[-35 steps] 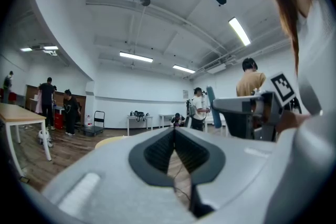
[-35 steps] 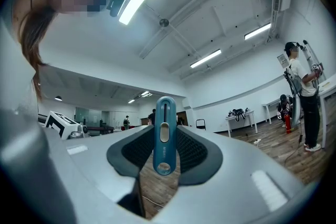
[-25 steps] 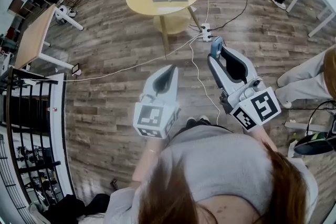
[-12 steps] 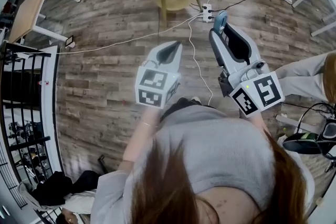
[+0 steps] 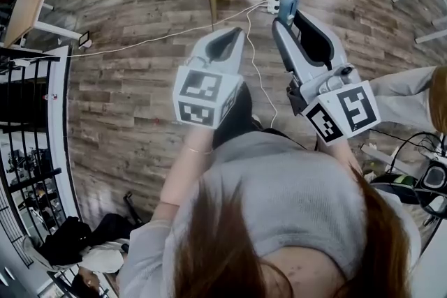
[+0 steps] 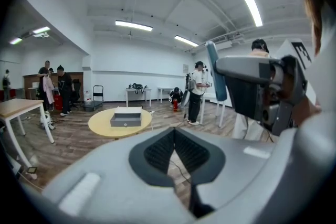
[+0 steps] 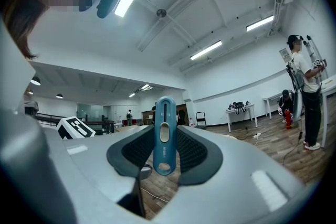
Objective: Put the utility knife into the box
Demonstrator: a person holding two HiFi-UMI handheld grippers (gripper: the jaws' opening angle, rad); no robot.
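While you hold both grippers out over the wood floor (image 5: 140,80), the right gripper (image 5: 293,19) has its fingers clamped on the blue knife (image 7: 164,134). The knife stands upright between the black pads (image 7: 191,150), and its rounded end pokes out past the fingertips toward 12 o'clock. The left gripper (image 5: 230,37) sits just beside it at your 11 o'clock. Its fingers are closed tip to tip with nothing between them. The grey box (image 6: 126,119) rests on the round yellow table (image 6: 100,126), well apart from both grippers at your 12 o'clock, and the knife is not in it. A white power strip (image 5: 273,1) with cables lies on the floor between the table and the right gripper. A person's grey-clad leg (image 5: 405,87) shows at your 3 o'clock.
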